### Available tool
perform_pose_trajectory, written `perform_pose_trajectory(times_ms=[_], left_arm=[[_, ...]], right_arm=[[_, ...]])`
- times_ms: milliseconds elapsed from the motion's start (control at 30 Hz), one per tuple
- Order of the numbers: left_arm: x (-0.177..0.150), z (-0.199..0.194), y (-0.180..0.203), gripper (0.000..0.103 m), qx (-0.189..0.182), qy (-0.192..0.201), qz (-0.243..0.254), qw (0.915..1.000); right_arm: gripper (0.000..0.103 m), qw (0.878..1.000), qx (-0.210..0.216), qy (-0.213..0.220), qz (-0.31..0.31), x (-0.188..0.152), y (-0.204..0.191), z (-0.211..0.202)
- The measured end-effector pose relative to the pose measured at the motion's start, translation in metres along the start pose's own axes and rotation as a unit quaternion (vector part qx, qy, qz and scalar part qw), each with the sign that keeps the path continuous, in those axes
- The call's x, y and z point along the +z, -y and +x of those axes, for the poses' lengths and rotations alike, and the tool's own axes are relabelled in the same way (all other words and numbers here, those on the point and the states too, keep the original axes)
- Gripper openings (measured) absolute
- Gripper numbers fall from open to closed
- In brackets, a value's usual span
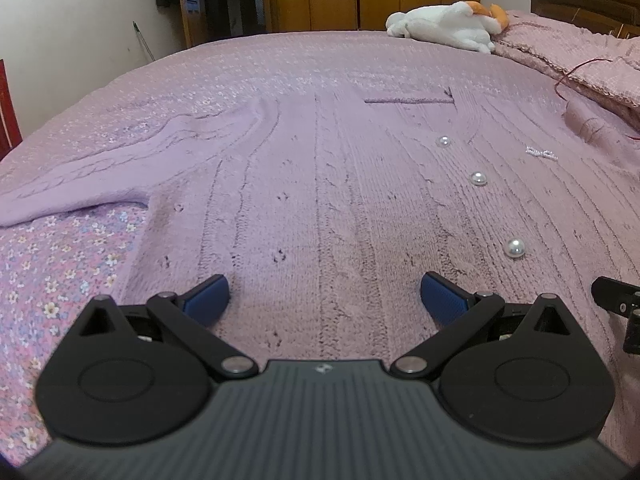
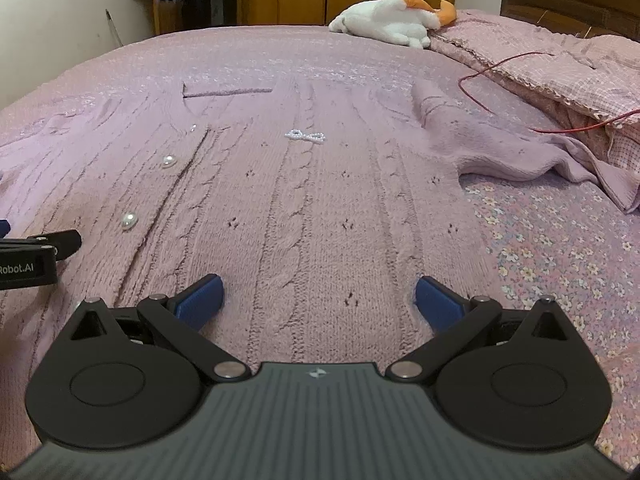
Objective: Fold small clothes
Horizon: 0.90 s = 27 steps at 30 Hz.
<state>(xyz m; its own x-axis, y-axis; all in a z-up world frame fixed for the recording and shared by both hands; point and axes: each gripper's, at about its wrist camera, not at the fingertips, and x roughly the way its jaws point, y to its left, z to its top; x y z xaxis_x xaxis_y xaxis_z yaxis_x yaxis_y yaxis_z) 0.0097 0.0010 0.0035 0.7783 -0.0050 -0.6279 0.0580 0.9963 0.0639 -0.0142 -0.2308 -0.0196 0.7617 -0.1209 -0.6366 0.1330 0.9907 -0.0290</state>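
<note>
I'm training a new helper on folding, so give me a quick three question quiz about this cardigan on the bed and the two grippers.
1. True or false: the left gripper is shut on the cardigan.
2. Multiple choice: what lies at the far end of the bed? A) a plush toy B) a laptop C) a shoe
3. Fill in: the cardigan's buttons look like ____.

Key
1. False. Both the left and the right gripper have their jaws wide apart over the knit, holding nothing.
2. A, white with orange parts.
3. Pearls. A small pearl bow also sits on the front.
</note>
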Motion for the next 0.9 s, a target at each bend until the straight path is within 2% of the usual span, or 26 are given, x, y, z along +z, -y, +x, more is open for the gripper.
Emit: perform_pose_trajectory(times_ms=[267,533,733,900], left_arm=[[0.012,0.004,-0.002,0.103,-0.004,-0.036,0.003,0.9993],[0.017,0.007,-0.001,0.103,-0.002,-0.055,0.002,0.9985],[0.02,0.008,0.002,0.103,0.005,-0.062,0.001,0.9981],[0.019,0.008,0.001,0.103,0.002,-0.062,0.002,0.9981]], right_arm=[[0.103,1.0,0.013,-0.016,-0.004,0.005,0.004,0.0],[0.103,0.997,0.069,-0.043,-0.011,0.014,0.021,-0.001],[0.103,0.996,0.074,-0.049,-0.014,0.017,0.027,-0.006],[0.103,0.996,0.074,-0.046,0.004,0.029,0.054,-0.015]])
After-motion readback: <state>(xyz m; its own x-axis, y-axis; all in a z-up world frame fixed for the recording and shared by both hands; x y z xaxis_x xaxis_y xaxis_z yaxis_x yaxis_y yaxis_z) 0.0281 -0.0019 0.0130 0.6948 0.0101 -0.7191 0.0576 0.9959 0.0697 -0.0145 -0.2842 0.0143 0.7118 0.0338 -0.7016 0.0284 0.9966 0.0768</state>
